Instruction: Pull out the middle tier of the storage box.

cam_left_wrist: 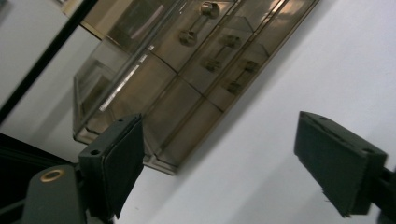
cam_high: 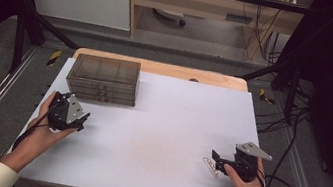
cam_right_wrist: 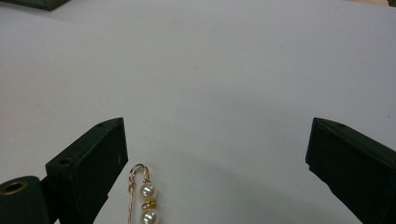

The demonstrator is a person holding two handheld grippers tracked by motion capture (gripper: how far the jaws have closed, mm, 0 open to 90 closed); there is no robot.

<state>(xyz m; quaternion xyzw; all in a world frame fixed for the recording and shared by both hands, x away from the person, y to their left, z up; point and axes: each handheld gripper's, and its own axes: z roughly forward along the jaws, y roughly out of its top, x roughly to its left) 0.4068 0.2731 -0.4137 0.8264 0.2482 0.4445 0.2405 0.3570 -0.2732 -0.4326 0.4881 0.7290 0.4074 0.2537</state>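
White table sheet (cam_high: 162,138) carries everything; its far edge meets a wood strip. Smoked clear drawer box (cam_high: 103,79) sits at far-left of sheet, long axis running left-right, drawer fronts w/ small knobs facing the person. In the left gripper view the box (cam_left_wrist: 177,65) is tilted in frame, its upper part cut off by the frame top, contents too murky to read through the tinted walls. Left gripper (cam_high: 83,122) sits just in front of the box's near-left corner, jaws spread wide w/ nothing between, one pad (cam_left_wrist: 123,163) overlapping the box corner in that view; touching or not, can't tell. Right gripper (cam_high: 214,157) near right-front of sheet, jaws also spread, empty. Pearl pin (cam_right_wrist: 142,196) lies flat on sheet by its left jaw, gold hook end pointing away from the camera, long axis along the jaws; lower part cut off at frame bottom. In the high view the pin (cam_high: 211,167) is a faint pale sliver, detail unreadable.
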